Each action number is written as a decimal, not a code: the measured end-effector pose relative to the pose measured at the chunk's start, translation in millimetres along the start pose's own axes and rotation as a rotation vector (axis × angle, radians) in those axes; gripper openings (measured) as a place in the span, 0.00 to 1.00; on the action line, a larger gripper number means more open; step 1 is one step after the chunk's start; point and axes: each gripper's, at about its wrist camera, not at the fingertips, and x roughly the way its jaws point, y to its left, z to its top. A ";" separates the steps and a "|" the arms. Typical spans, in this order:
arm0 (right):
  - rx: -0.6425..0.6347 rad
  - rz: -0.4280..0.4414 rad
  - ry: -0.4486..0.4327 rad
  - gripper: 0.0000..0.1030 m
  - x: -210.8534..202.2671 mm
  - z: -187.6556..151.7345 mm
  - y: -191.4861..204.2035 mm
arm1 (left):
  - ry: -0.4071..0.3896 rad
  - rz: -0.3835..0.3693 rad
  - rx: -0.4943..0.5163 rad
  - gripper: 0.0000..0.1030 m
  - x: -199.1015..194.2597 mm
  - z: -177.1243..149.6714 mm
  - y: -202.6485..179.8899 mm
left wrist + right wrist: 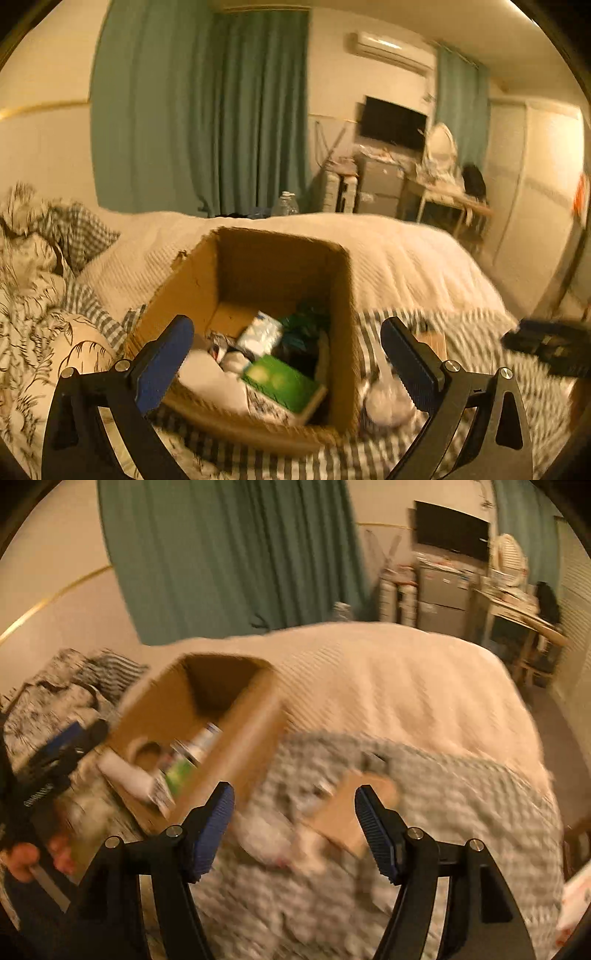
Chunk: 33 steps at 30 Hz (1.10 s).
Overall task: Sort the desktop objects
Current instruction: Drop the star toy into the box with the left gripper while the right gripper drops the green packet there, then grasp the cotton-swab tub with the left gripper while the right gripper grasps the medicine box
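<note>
Far left: rumpled leaf-print bedding (33,295) and checked cloth heaped near the wall, crowding that side of the bed (406,254).

Left of centre: open cardboard box (343,332) standing on a grey-and-white checked blanket (472,343), flaps gone or folded, rim ragged at the far left corner. Inside, in a jumble: green packet (284,384) against the near wall, pale blue-white pouch (260,332) behind it, white cloth-like piece (210,373) at left, dark green items at the far right corner. Blurred, so finer detail not readable.

Left hand-held gripper (288,365) poised over the box's near edge, jaws spread wide, nothing between the blue pads (162,365). Left pad over the box's near left wall, right pad outside the right wall.

Just right of the box, on the blanket: crumpled whitish lump (388,402), touching or almost touching the box wall; cannot tell which. Beside it a flat brown cardboard piece (347,812), tilted.

Right hand-held gripper (293,830) above that lump and cardboard piece, jaws parted at moderate width, gripping nothing. Heavy motion blur in this view.

Right and far: plain cream bedspread (406,686), smooth and bare up to the bed's far and right edges; most free room there. Beyond the bed's right edge, open floor, then a cluttered desk (461,201) by the far wall.
</note>
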 end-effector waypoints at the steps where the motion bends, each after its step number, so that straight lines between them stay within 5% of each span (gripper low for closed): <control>1: 0.014 -0.008 0.002 0.65 -7.0 -9.8 -11.1 | 0.005 0.012 0.019 1.00 -3.0 -6.7 -10.0; 8: 0.117 -0.081 -0.008 0.65 -29.8 -55.4 -75.6 | 0.128 -0.027 0.015 1.00 4.1 -73.7 -82.5; 11: 0.121 -0.069 -0.021 0.65 -30.8 -53.0 -80.3 | 0.211 -0.031 0.090 1.00 22.9 -95.1 -112.3; 16: 0.018 -0.100 -0.049 0.65 -24.5 -52.5 -68.5 | 0.222 -0.018 0.125 1.00 47.0 -110.2 -142.1; 19: -0.034 -0.164 -0.086 0.65 -20.9 -57.9 -66.0 | 0.258 0.000 0.105 1.00 64.6 -114.1 -142.0; 25: -0.032 -0.091 -0.044 0.66 5.6 -54.7 -78.1 | 0.329 0.015 -0.028 1.00 101.7 -124.2 -116.8; 28: -0.008 -0.035 0.006 0.65 25.4 -53.3 -78.0 | 0.309 0.085 -0.046 1.00 110.5 -125.0 -113.3; 33: -0.025 -0.011 0.037 0.65 51.5 -52.6 -71.3 | 0.268 0.094 -0.107 1.00 114.4 -124.1 -107.9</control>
